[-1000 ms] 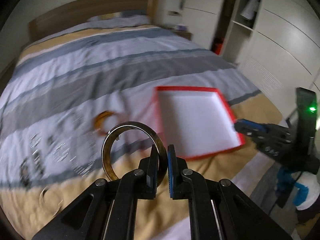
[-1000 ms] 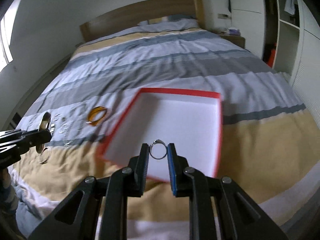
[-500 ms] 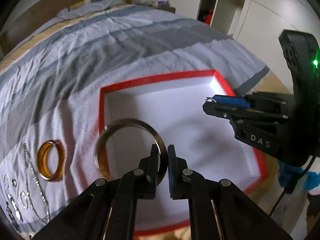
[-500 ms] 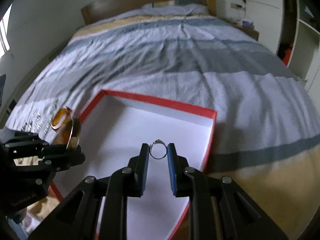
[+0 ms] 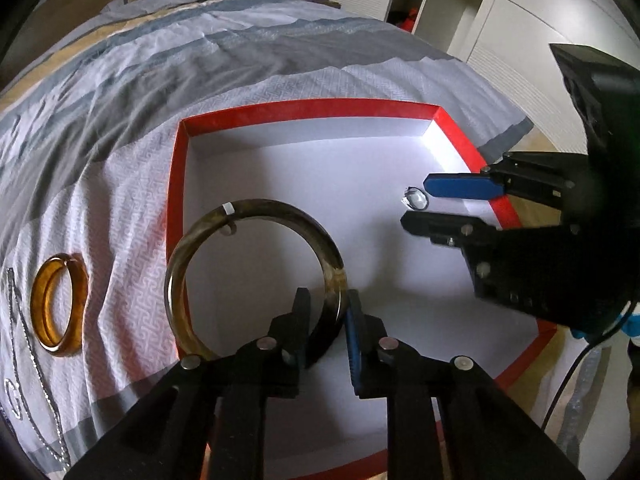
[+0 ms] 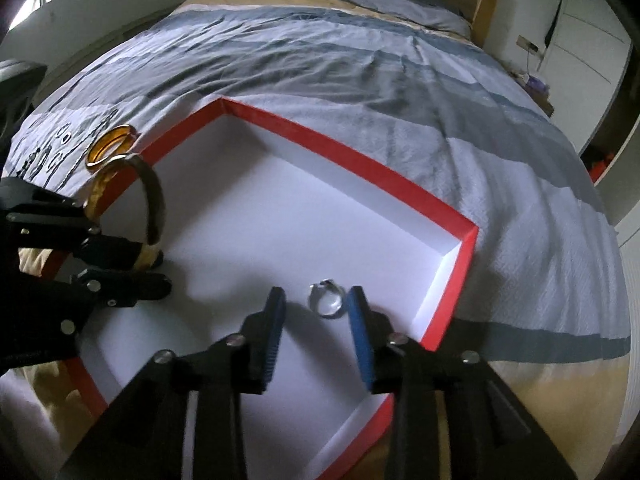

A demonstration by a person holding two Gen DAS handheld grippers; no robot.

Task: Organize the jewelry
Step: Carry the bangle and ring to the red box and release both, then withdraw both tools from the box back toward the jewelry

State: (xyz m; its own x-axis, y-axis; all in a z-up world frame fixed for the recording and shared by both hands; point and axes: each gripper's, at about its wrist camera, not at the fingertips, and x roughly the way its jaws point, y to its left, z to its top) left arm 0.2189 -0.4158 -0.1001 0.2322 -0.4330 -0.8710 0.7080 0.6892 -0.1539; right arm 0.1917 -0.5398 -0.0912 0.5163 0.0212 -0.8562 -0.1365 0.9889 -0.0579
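A red-rimmed box [image 5: 176, 184] with a white floor lies on the bed; it also shows in the right wrist view [image 6: 360, 160]. My left gripper [image 5: 326, 312] has its jaws parted around a dark brown bangle [image 5: 256, 208] that stands on edge on the box floor. The bangle [image 6: 150, 196] and the left gripper [image 6: 132, 268] show at the left of the right wrist view. My right gripper [image 6: 316, 320] is open. A small silver ring [image 6: 326, 300] lies on the box floor between its fingers, also in the left wrist view [image 5: 416, 200], beside the right gripper [image 5: 416, 206].
An amber bangle [image 5: 58, 304] lies on the striped bedspread left of the box, also in the right wrist view [image 6: 110, 144]. Silver chains [image 5: 24, 320] and small pieces lie further left. A wardrobe [image 5: 520, 20] stands beyond the bed.
Both grippers have come down into the box. The right gripper has opened and let the silver ring go onto the box floor. The left jaws have parted around the dark bangle.
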